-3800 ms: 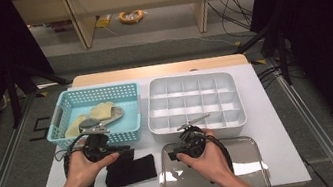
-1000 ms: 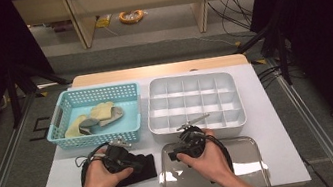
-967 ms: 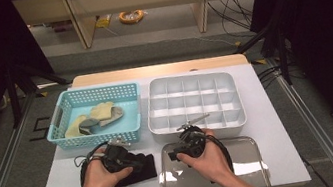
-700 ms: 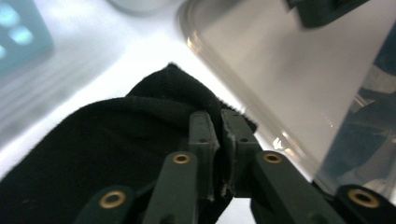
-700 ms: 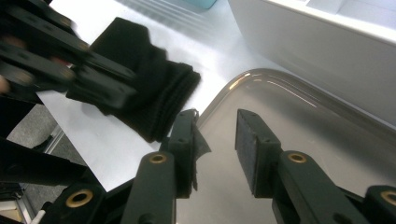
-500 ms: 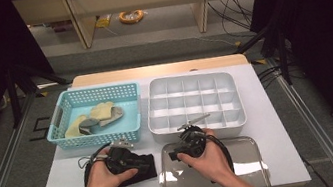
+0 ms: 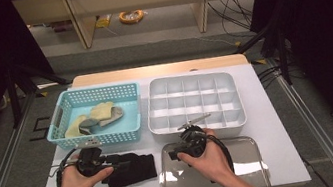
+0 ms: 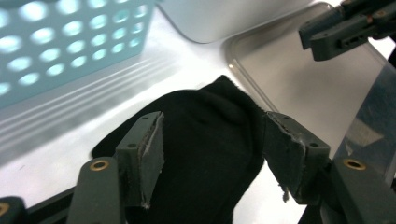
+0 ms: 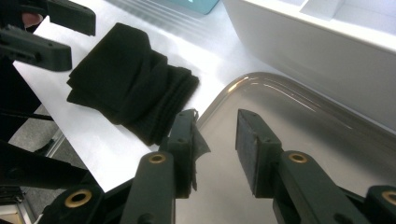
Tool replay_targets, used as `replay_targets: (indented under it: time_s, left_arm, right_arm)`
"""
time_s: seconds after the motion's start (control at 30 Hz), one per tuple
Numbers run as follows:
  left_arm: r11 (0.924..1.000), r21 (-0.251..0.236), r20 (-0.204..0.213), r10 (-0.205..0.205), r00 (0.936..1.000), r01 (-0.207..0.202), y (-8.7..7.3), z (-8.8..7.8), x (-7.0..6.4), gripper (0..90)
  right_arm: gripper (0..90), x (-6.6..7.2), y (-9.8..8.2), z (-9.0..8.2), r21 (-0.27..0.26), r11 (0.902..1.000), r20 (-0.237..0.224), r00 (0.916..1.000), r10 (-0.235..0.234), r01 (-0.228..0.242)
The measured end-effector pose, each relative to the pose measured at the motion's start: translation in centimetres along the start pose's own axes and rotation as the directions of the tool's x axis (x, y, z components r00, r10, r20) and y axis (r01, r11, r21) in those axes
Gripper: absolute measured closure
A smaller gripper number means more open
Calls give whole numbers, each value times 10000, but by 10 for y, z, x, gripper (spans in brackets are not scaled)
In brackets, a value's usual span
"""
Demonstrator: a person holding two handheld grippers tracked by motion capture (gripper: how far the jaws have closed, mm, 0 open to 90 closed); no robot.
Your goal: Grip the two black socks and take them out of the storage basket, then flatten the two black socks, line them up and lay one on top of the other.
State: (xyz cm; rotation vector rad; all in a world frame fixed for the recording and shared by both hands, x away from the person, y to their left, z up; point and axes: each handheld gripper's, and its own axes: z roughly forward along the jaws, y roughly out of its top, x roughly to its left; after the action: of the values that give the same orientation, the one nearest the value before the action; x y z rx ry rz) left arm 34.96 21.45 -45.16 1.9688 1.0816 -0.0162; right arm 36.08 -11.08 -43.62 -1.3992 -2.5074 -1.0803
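The white tabletop [image 7: 268,108] carries a white compartment tray [image 7: 193,102] at the far right, a turquoise basket [image 7: 94,116] with pale cloth pieces at the far left, and a clear shallow tray [image 7: 246,162] at the near right. The black cloth [image 7: 133,168] lies flat on the tabletop near its front edge, just left of the clear tray and in front of the basket. It is folded into a thick soft bundle of matte knit, ribbed at its layered end in the right gripper view [image 9: 135,84]. In the high view its long axis runs left to right, parallel to the front edge. No label or writing can be read on it.

The left hand-held gripper [image 8: 212,149] has just been opening; its jaws stand spread on either side of the cloth, pads clear of it. The right hand-held gripper [image 9: 217,144] rests over the clear tray's corner, jaws apart with nothing between them.
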Motion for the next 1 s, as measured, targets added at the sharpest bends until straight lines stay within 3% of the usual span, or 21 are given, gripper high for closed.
replay_targets:
  time_s: [0.1,0.2,0.23,0.47,0.5,0.53,0.7,0.77,1.0]
  left_arm:
    - [9991,-63,19,-427,9991,427,-4,-2,6,373]
    - [9963,-121,-308,-853,9959,850,-9,-5,12,382]
    - [9952,-137,-459,-970,9942,965,-11,-6,14,384]
    - [9870,464,-514,-1516,9871,1540,-25,-6,20,406]
    - [9853,545,-546,-1588,9858,1618,-27,-6,21,408]
    - [9835,578,-590,-1683,9840,1717,-28,-6,21,408]
    - [9762,749,-798,-1975,9770,2035,-31,-6,24,418]
    - [9706,797,-818,-2206,9719,2270,-34,-6,24,429]
    - [9604,977,-520,-2570,9650,2610,-44,-10,24,448]
  right_arm:
    - [683,0,0,0,39,10000,84,10000,40,-40]
    - [680,-1,-1,-2,82,9997,173,9996,221,-222]
    - [680,-2,0,-1,-53,10000,132,9999,8,-7]
    - [677,-4,-1,-3,-76,9999,5,10000,86,-86]
    - [677,-2,-1,-4,-20,9992,24,9992,387,-387]
    - [677,-4,0,-4,-71,9999,78,9999,138,-138]
    - [676,-3,1,-5,-135,9999,100,9999,-15,16]
    - [676,-3,0,-5,-123,9999,89,9999,50,-49]
    - [674,-1,2,-4,-71,10000,139,9999,-46,47]
